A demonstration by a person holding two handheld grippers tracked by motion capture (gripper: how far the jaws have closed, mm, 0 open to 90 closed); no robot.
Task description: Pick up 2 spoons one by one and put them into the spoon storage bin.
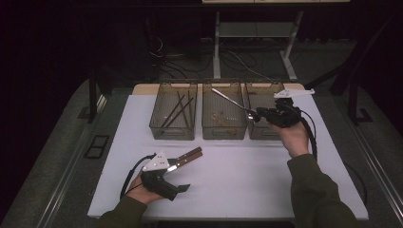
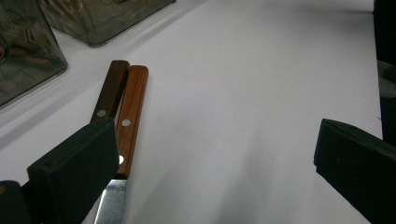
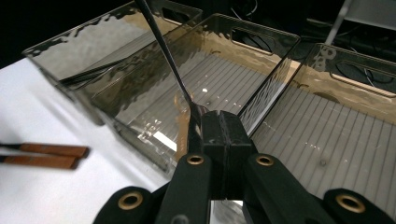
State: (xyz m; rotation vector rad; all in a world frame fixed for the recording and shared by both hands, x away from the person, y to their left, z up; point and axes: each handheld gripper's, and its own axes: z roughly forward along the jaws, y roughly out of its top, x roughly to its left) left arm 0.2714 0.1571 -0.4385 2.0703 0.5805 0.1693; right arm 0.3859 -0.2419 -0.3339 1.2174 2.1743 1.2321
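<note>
Right gripper holds a metal utensil over the bins; left gripper rests spread beside two knives.

High view: the right gripper (image 1: 259,115), hand raised at the far right, is clamped on a slim metal utensil (image 1: 228,98) slanting over the middle bin (image 1: 224,129); the left gripper (image 1: 183,173) lies low on the white table (image 1: 247,175), jaws wide.
Left gripper view: two wooden-handled knives (image 2: 126,119), riveted, lie side by side against its left jaw.
Right gripper view: closed black pads pinch the utensil's thin shaft above ribbed, smoky translucent plastic bins.
</note>
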